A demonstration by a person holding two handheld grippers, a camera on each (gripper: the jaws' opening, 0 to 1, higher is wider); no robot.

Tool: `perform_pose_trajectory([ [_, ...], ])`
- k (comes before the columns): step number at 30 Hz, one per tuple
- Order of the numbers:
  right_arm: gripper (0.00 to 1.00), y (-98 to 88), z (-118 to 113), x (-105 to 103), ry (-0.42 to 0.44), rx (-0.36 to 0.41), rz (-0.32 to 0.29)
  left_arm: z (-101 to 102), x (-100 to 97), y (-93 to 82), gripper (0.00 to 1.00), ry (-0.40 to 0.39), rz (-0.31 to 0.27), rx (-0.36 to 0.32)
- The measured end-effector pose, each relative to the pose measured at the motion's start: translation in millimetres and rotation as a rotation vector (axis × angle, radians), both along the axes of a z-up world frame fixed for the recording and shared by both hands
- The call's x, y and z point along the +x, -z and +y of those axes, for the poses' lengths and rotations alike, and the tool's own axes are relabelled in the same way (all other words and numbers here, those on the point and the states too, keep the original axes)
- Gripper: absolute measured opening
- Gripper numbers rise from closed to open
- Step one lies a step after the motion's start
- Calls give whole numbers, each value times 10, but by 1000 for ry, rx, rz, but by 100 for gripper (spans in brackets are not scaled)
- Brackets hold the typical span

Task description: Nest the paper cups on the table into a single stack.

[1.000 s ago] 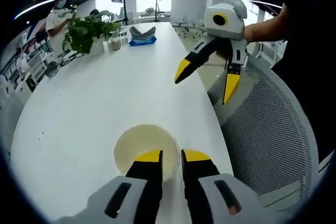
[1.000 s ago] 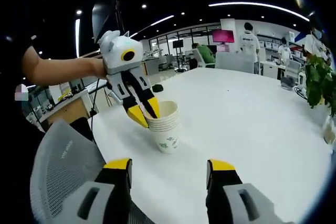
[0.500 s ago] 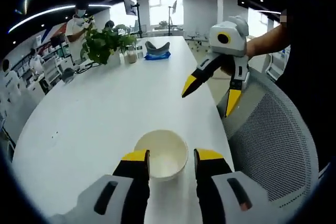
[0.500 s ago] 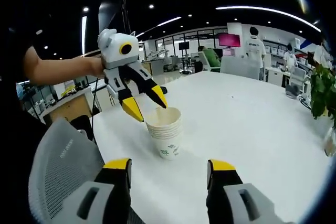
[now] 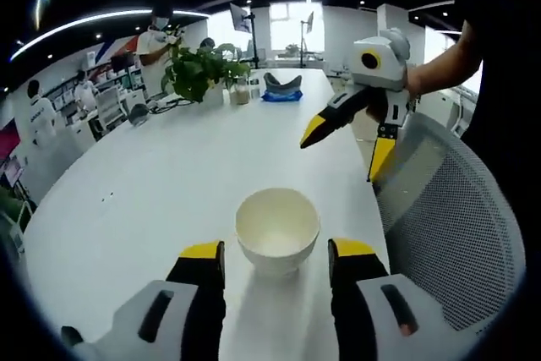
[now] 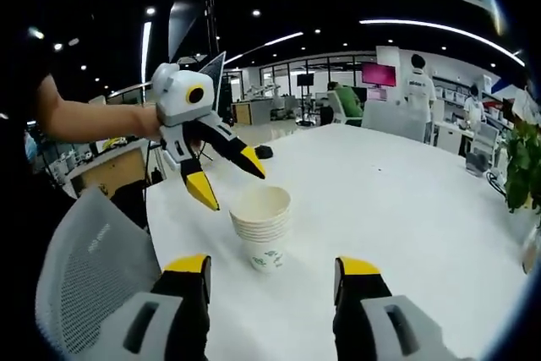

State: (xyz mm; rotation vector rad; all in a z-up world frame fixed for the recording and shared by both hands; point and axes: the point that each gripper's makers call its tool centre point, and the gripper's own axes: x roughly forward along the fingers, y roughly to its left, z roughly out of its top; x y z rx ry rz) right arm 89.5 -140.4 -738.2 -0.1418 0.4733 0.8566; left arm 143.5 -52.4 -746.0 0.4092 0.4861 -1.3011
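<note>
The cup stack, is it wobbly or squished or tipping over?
Nothing stands out. The cup stack stands upright on the white table, its rims nested evenly and its round mouth unbent in the left gripper view. Both grippers are open and clear of it: the left gripper hangs above it, the right gripper stays back.

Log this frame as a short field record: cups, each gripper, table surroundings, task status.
cups: one nested stack of paper cups, upright on the white table, near its edge
left gripper: open, raised just above and beside the stack, touching nothing
right gripper: open, empty, held off the table edge over a mesh chair
surroundings: potted plant and blue item at far end
task status: cups appear stacked; no loose cups visible
</note>
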Motion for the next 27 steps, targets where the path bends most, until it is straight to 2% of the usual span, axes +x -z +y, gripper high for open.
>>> perform_pose_trajectory([
  [7,59,-5,116,74,1,4,-26,18,-26,132,50,-41,-6,-11],
  [10,59,1,175,111,9,17,-25,19,-15,237,50,-63,6,-16],
  [18,59,24,332,219,28,44,-33,-4,-13,388,49,-106,17,-39],
  [27,58,76,528,307,27,53,-31,-33,-24,453,47,-125,35,-57],
])
